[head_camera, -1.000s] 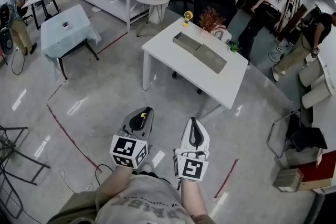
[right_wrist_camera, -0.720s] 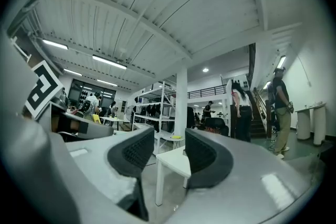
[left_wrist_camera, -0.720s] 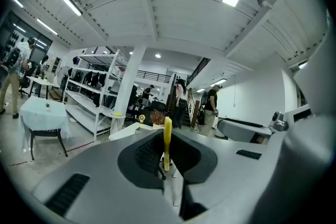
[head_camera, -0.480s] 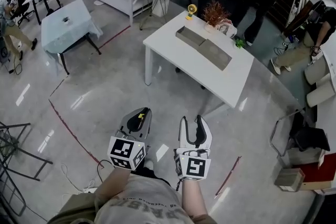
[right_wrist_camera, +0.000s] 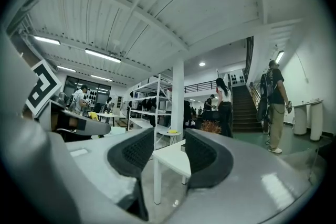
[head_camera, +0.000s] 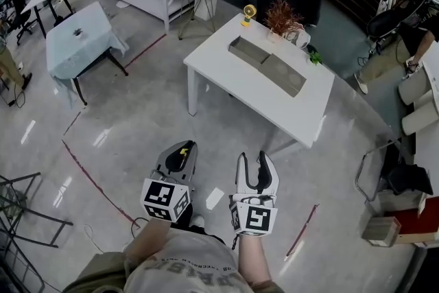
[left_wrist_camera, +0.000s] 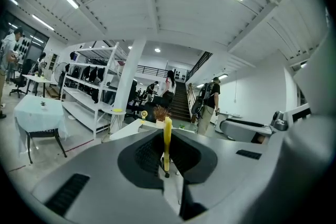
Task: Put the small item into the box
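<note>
Closer now to the white bench [head_camera: 302, 113], right tool [head_camera: 252, 165] just sprung apart, empty. Left tool [head_camera: 181, 151] clamped on the small yellow item [left_wrist_camera: 167, 139], well short of the grey box [head_camera: 266, 65] — approach yet to finish.

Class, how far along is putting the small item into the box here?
Done: left tool shut on the thin yellow item. In hand: carrying it; right tool just opened, empty. Left: reach the grey box on the white table, drop it in.
</note>
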Available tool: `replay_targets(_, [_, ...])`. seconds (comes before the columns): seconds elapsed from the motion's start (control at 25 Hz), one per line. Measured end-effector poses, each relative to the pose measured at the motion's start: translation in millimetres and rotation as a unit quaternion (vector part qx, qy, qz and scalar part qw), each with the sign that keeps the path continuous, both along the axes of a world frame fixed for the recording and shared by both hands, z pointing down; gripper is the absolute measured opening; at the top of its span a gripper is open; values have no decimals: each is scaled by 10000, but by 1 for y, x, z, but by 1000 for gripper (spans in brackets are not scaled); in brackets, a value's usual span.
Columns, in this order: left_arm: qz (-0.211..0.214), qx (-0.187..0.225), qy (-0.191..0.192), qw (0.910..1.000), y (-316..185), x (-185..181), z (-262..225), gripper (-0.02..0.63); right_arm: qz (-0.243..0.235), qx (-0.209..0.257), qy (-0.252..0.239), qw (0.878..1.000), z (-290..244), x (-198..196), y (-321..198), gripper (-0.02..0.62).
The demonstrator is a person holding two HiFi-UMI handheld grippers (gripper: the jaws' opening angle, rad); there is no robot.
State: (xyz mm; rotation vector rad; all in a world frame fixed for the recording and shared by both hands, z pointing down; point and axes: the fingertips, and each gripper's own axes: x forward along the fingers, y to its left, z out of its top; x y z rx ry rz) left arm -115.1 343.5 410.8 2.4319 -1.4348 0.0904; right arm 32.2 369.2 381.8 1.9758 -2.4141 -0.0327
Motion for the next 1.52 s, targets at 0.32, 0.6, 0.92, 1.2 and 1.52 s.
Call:
replay_targets(0.32, [313,137,23,9994,-83,-6,-13,29,363,28,-62,9993,-5,-4,-68,173])
replay_targets(0.6, [674,168,110,9975,-138,-1,-21,29,642,30,105,9979,-17,-4,-109,173])
replay_targets(0.92, [921,97,173,9956,-170,6,-12,29,912,-45,47,9958,-8,2,-135,173])
replay_targets(1.2, [961,-74,137,9952,-192,20,2,29,899,-201,26,9957,4,14,-161,173])
replay_targets(1.52, [728,-69,100,9973,-237,45,8,29,629,-237,17,9977,13,43,-213,173])
